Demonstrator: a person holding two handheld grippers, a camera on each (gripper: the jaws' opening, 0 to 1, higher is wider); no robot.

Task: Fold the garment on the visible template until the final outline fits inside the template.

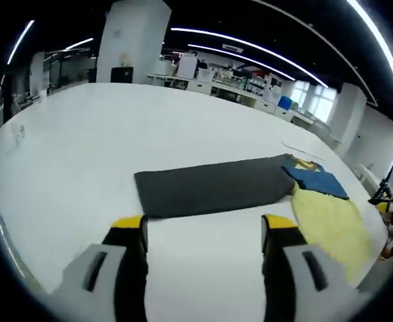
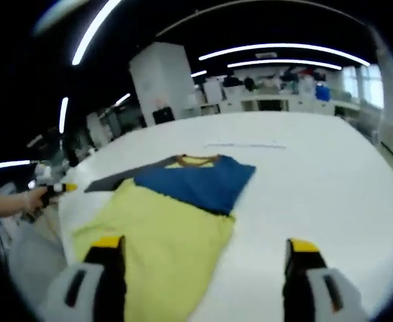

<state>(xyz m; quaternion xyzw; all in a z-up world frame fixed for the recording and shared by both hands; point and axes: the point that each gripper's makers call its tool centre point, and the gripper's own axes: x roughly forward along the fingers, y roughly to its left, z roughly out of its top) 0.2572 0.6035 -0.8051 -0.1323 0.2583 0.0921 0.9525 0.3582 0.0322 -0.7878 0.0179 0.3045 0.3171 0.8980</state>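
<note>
The yellow-and-blue T-shirt (image 2: 166, 221) lies lengthwise directly ahead of the right tool (image 2: 203, 265) (spread, empty), nearer than the left tool (image 1: 203, 235), likewise spread, facing the dark template (image 1: 213, 186).

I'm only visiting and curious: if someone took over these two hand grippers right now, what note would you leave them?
Left gripper: open, empty, above the white table near the dark grey template.
Right gripper: open, empty, at the yellow end of the blue-and-yellow garment.
The garment lies flat, one end beside or partly on the template.
Done: no fold visible.
Left: fold it until it fits inside the template.
</note>
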